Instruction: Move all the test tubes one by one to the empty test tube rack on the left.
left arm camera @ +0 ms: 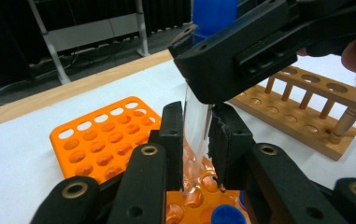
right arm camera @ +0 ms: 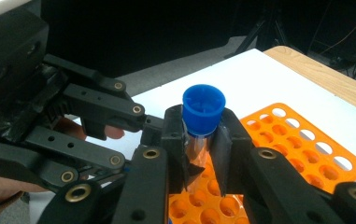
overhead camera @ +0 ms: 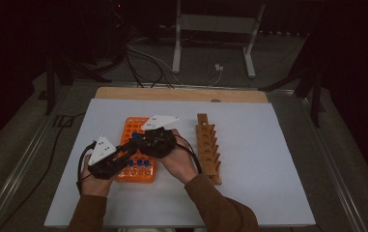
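A clear tube (left arm camera: 195, 123) with a blue cap (right arm camera: 204, 109) stands upright over the orange rack (overhead camera: 135, 126). Both grippers clamp it. My right gripper (right arm camera: 201, 140) is shut on its upper part, just under the cap. My left gripper (left arm camera: 196, 135) is shut on the clear body lower down, with the right gripper's black jaws right above its own. In the high view the two grippers meet over the rack's middle, left gripper (overhead camera: 131, 150) coming from the lower left, right gripper (overhead camera: 139, 140) from the right. The tube's bottom end is hidden behind the jaws.
Several blue-capped tubes (overhead camera: 139, 164) sit in the rack's near rows; its far holes (right arm camera: 306, 149) are bare. A wooden tube rack (overhead camera: 207, 145) with round holes lies to the right of the orange one. Everything rests on a white sheet (overhead camera: 259, 159) over a wooden table.
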